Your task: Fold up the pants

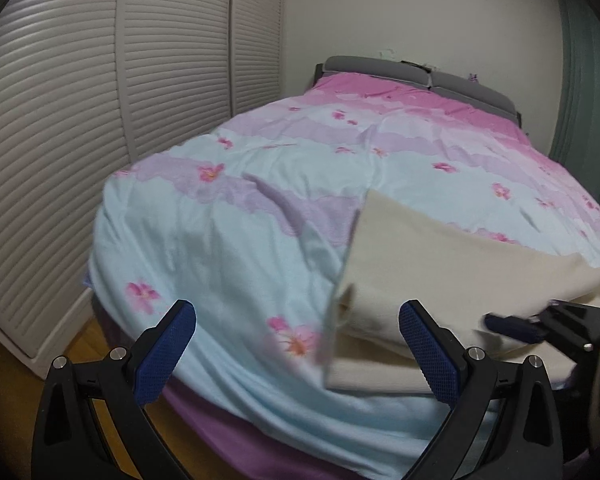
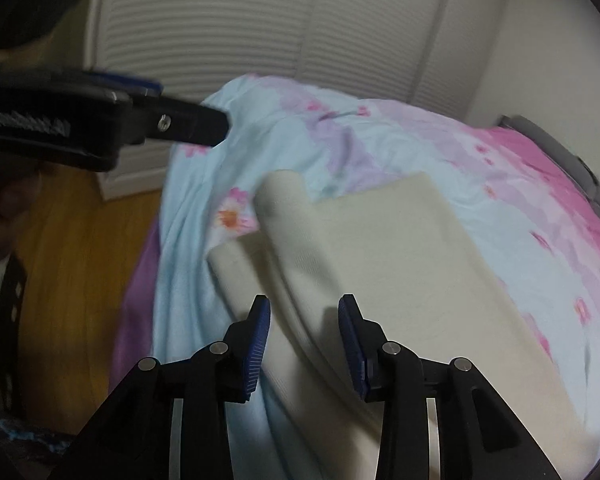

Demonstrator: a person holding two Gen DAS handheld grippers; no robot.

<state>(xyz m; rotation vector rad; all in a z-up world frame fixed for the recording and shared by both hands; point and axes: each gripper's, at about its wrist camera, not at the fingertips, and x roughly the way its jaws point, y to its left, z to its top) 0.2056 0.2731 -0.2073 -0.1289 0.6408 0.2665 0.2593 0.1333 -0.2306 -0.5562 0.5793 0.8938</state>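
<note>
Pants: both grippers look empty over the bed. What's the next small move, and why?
Probably lower the right gripper and close on the loose upper layer of the cream pants. Its jaws are parted just above that cloth with nothing pinched, and that layer lies askew over the layer beneath. The left gripper is wide open beside the pants.

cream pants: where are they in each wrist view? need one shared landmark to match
Left wrist: pants lower right, on the duvet, by the left tool's right finger.
Right wrist: pants centre, folded, ahead of the right tool.
Shared landmark: louvred doors behind the bed.
</note>
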